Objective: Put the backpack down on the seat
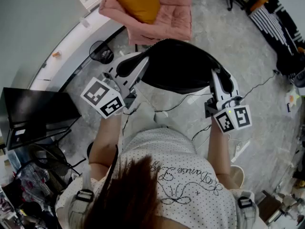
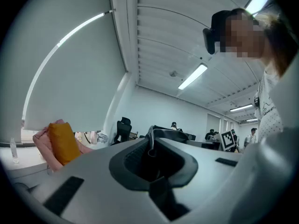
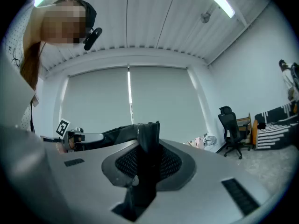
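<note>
The backpack (image 1: 176, 66) is black, the seat (image 1: 177, 19) pink, its cushion (image 1: 136, 1) orange.

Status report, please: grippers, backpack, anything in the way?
Both shut on backpack: left gripper, right gripper. Held up, not yet on pink seat. In the way: orange cushion on seat.

The person wears a white shirt (image 1: 190, 173) with tiny black dots and curly black writing. The left gripper (image 1: 142, 63) and right gripper (image 1: 217, 76) are white, with black-and-white cubes.

An open office, with swivel chair (image 3: 229, 122) and ceiling strip lights (image 2: 192, 76).
</note>
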{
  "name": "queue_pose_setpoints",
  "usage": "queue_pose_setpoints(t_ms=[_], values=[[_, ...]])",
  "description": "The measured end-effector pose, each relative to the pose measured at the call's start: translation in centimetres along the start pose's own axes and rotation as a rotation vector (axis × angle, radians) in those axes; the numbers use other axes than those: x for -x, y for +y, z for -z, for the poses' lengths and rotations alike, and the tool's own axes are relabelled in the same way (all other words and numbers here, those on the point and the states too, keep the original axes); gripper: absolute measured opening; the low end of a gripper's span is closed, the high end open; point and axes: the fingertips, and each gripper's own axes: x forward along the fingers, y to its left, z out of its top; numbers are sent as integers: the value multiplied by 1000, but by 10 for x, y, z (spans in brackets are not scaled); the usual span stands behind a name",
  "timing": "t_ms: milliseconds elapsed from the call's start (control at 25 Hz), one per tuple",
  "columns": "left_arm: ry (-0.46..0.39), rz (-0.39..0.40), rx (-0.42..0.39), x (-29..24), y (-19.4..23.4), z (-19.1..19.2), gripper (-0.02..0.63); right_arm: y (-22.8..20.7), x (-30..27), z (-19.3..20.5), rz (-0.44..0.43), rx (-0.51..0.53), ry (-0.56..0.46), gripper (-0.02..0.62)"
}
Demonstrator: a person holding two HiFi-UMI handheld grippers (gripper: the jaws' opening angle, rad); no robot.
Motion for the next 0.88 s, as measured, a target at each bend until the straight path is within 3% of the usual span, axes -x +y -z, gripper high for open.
queue_pose_setpoints(t_ms=[600,880], values=[[-13,-32,-45,-5,-9,-10,29,-7,3,-15,-15,29,-3,80],[-27,-30,-51,-29,9,-22,29,-25,-20,-24,-14,21,-13,81]])
